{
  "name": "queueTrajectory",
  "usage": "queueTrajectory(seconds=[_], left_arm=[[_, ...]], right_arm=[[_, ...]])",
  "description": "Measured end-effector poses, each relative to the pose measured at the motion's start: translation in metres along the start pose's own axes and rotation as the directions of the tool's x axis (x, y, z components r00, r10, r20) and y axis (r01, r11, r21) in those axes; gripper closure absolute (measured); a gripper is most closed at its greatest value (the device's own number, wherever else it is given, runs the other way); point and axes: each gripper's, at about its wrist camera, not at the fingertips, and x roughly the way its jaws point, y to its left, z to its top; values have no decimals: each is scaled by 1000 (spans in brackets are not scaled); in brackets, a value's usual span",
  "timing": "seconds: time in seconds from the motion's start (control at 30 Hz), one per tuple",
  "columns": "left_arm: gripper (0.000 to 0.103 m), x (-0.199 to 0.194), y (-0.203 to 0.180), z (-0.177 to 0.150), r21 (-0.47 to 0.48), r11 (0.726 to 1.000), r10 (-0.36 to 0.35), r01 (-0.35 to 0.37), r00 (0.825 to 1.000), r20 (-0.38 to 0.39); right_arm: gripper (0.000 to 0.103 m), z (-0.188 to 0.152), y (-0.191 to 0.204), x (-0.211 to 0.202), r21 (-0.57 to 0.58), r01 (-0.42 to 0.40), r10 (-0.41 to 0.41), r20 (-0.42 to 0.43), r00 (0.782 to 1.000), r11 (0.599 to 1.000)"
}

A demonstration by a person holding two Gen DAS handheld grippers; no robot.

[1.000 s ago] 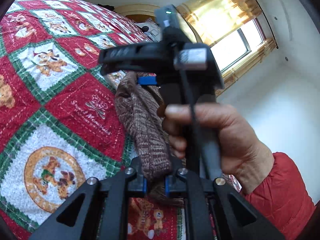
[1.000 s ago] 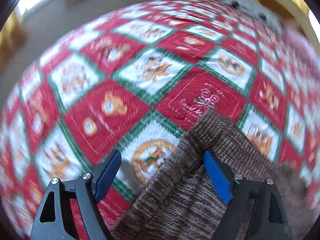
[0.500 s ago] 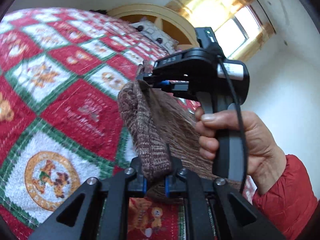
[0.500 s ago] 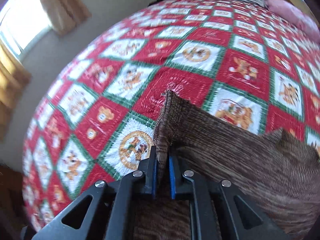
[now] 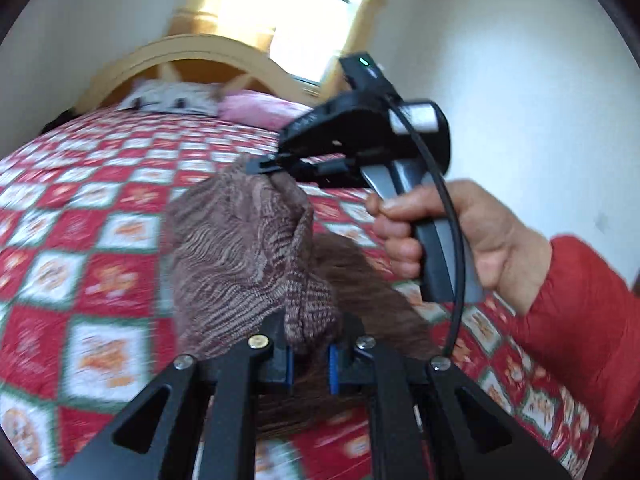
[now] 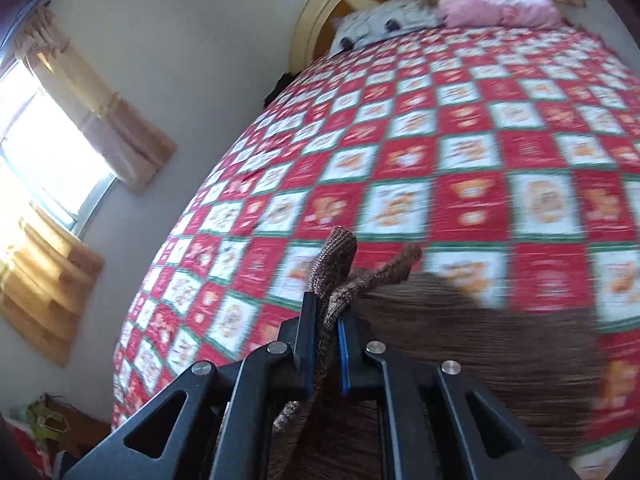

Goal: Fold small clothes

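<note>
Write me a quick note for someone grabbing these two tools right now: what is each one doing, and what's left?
Left hand-held gripper: shut on a bunched edge of the brown knit garment.
Right hand-held gripper: its jaws have just closed; shut on another edge of the same garment, gripped by the person's hand.
Garment: lifted between both, the rest trailing down toward the red patchwork quilt.
Done: both edges gripped and raised.
Left: probably spread it flat and fold; no finished fold visible yet.
</note>
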Motion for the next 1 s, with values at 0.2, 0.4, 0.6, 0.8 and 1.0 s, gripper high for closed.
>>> queueTrajectory(seconds=[0.2,0.4,0.6,0.8,1.0], left_arm=[[91,54,-53,-9,84,993,-79,88,992,-101],[91,91,-71,-29,118,990,-54,78,979,-197],[88,104,-71,-30,107,992,-32,62,965,-261],[42,65,-75,-37,158,979,-76,131,947,-313],[23,-1,-31,-43,9,995,-98,102,973,-210]], right_arm=[[95,-26,-80,-50,41,95,-96,17,995,995],[95,-55,-135,-54,84,134,-136,11,991,987],[95,-76,-165,-39,124,141,-144,14,989,982],[94,-90,-183,-62,181,293,-305,45,951,939],[93,-137,-155,-137,161,272,-296,144,944,949]])
